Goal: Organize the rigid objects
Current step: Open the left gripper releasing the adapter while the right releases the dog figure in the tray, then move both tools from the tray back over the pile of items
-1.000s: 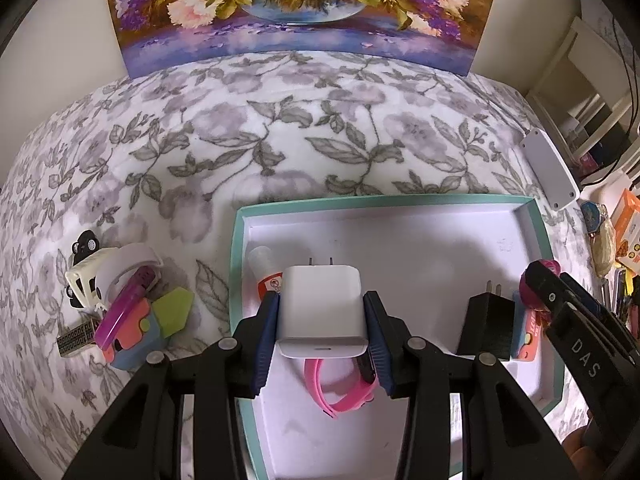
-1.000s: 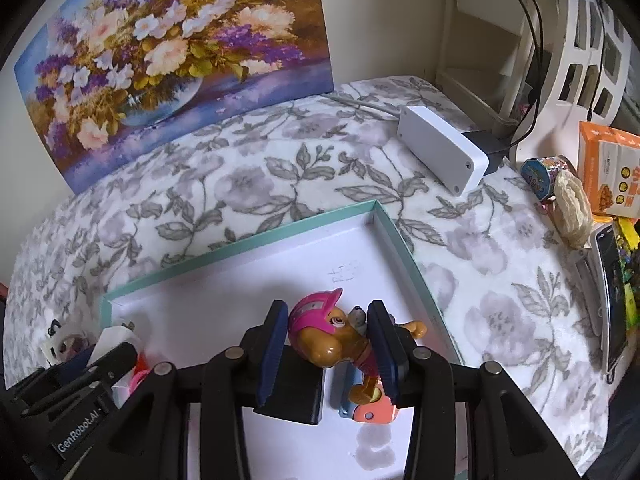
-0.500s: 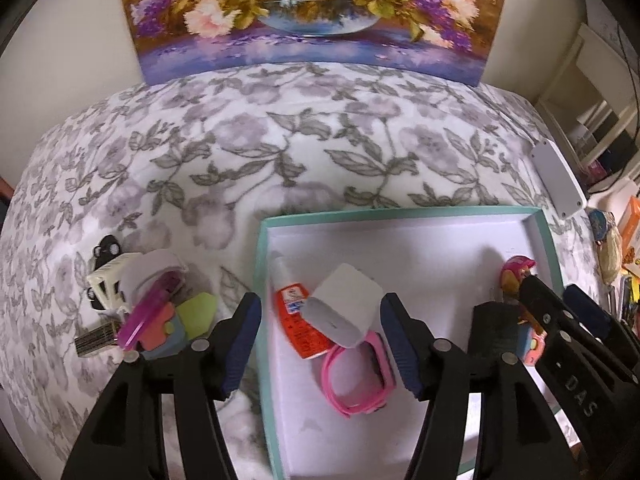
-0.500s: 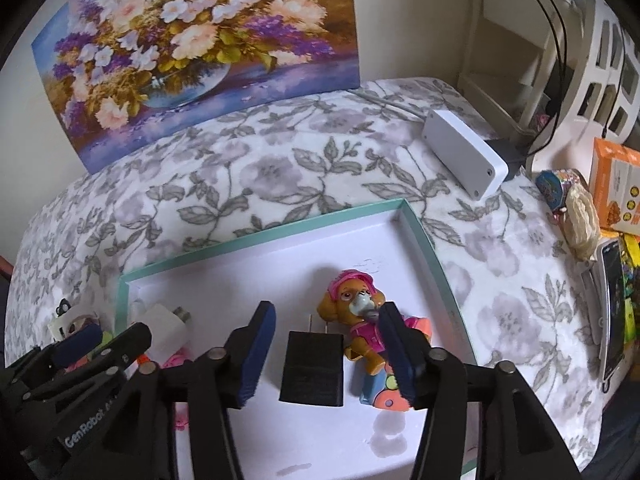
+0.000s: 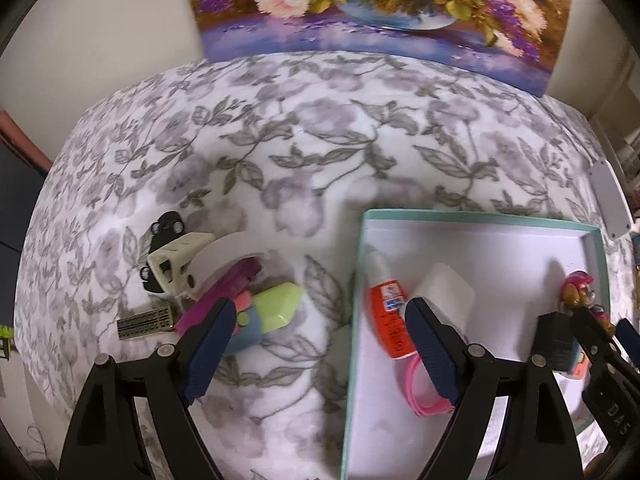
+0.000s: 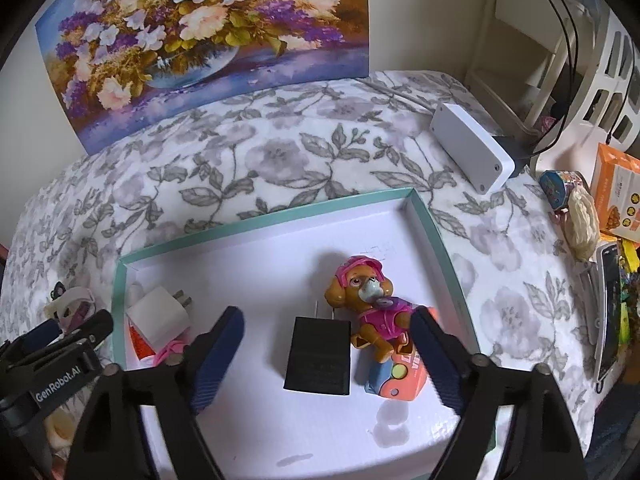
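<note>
Both grippers, left [image 5: 320,344] and right [image 6: 328,356], are opening with nothing pinched, because the toys are laid in the box [image 6: 256,220].

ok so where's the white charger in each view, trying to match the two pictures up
Left wrist view: the white charger lies in the tray, right of centre, beside the glue tube and partly behind a gripper finger.
Right wrist view: the white charger is at the tray's left end, lower left of the picture.
Shared landmark: the teal-rimmed tray.
</note>
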Motion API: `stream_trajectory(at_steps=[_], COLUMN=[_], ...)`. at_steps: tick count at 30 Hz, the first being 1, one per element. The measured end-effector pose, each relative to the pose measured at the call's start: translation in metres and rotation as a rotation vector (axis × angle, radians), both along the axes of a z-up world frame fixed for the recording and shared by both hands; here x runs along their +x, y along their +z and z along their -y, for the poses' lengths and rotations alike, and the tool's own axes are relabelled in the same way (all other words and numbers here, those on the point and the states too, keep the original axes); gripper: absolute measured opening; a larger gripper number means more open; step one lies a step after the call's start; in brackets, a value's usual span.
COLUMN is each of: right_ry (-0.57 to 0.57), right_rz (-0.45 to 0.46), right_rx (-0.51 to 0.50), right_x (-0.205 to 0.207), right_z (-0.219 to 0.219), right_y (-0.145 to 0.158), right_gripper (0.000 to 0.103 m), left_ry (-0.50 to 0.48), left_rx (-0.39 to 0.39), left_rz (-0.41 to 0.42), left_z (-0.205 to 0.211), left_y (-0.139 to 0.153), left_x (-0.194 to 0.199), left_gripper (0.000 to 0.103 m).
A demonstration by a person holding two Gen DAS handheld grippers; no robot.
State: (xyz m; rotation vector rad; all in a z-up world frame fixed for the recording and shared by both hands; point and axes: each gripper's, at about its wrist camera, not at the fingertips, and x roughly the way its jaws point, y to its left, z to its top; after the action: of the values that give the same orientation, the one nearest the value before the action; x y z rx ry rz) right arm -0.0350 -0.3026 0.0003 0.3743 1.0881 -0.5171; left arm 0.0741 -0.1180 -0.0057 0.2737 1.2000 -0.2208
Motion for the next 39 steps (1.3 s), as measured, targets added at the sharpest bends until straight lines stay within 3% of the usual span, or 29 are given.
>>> stream_trajectory(at_steps=[2,4,6,19,30,39], right_ry=[-0.001,0.002,0.006,0.023,0.161,0.198], right_rz=[-0.005,-0.008,-0.013,-0.010,0.063,0.081], right_rx=[0.002,0.004,0.007,-0.001,0.073,0.084], right_x=[0.000,0.000,0.001,0.007,0.038,0.051], right_z=[0.000,0.000,-0.001,-0.016,-0.077,-0.109], right_y=[-0.001,-0.002,-0.003,0.001,0.014,0.017], right_gripper=[0.093,0.095,0.103,0.103,0.103,0.103], left_ry=[0.012,0.015,0.019,0.087,0.169,0.235], left_rx=[0.010,0.018,0.025,0.023,0.005,0.015], left_rz=[0.009,0.017,0.016,-0.008,0.019,0.056], left_z=[-0.002,-0.003,-0.004,-0.028,-0.077,-0.118], left_y=[0.000,0.000,-0.001,-0.005,0.012,0.025], left_x=[0.001,0.001,0.002,0.014,0.028,0.034], left_gripper=[0.100,0.100,0.100,0.100,0.100,0.100])
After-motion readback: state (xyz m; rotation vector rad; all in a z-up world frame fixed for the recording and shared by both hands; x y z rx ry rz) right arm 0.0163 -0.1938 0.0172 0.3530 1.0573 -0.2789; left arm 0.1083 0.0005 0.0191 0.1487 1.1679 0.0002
